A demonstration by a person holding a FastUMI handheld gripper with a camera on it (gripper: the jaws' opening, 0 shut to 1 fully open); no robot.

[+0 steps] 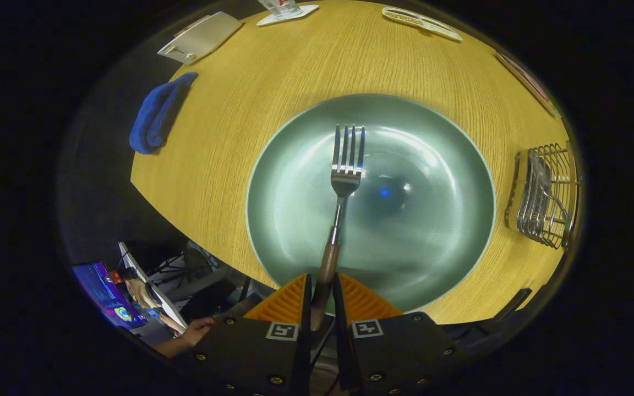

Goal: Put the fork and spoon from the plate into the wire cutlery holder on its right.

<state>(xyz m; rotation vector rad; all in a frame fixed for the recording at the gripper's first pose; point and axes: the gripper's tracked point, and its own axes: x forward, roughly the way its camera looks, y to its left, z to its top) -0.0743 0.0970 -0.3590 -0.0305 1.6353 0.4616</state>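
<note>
The gripper (322, 297) is clamped on the wooden handle of the fork (344, 181), both fingers pressing it. The tines point away over the green plate (295, 231). To the plate's right stands the wire holder (545, 195), with cutlery inside. A blue cloth (157, 113) lies far left on the table (273, 77).

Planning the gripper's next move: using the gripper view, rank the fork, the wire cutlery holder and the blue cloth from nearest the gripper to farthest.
1. Fork: its handle sits between the fingers of the gripper, tines pointing ahead over the plate.
2. Wire cutlery holder: on the table right of the plate.
3. Blue cloth: ahead and left, at the table's edge, only slightly farther than the holder.
</note>
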